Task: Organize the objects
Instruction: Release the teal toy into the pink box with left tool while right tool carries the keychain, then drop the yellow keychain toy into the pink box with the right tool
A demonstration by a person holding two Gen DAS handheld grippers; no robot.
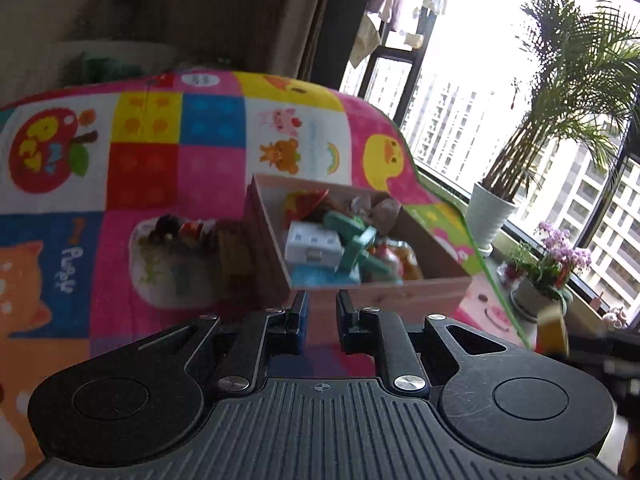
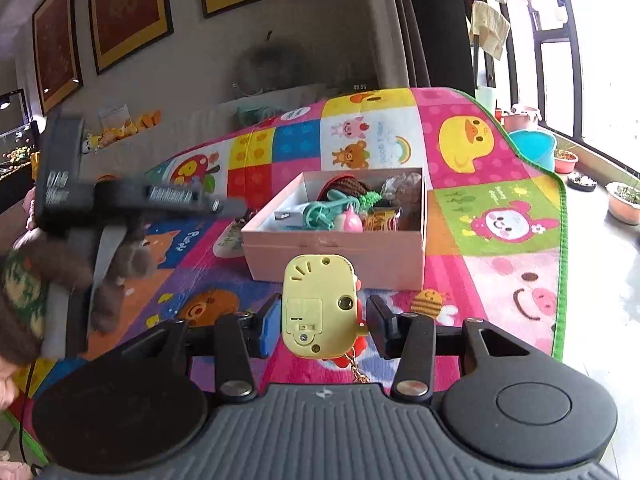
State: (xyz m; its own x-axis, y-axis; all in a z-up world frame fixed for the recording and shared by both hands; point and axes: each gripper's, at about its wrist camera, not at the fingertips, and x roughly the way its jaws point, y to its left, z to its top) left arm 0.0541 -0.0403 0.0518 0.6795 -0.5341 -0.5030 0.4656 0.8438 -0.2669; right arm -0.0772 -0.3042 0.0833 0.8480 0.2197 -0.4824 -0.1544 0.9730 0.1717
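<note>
At nine o'clock in the right wrist view our left gripper (image 2: 236, 206) hangs blurred above the mat (image 2: 500, 272). In its own view its fingers stand a little apart with nothing between them, the box (image 1: 384, 292) close ahead at twelve o'clock.

At centre, our right gripper (image 2: 322, 320) carries the yellow toy (image 2: 318, 304), its left finger (image 2: 269, 330) against the shell; the right one looks to have a slight gap, so we cannot tell whether the clamp is firm.

We judge the toy light, hard and smooth plastic, apt to slip or twist. A chain (image 2: 360, 376) dangles beneath. Its flat side walls are where we should grip.

The box (image 2: 336, 244) lies at twelve o'clock, already crowded.
</note>
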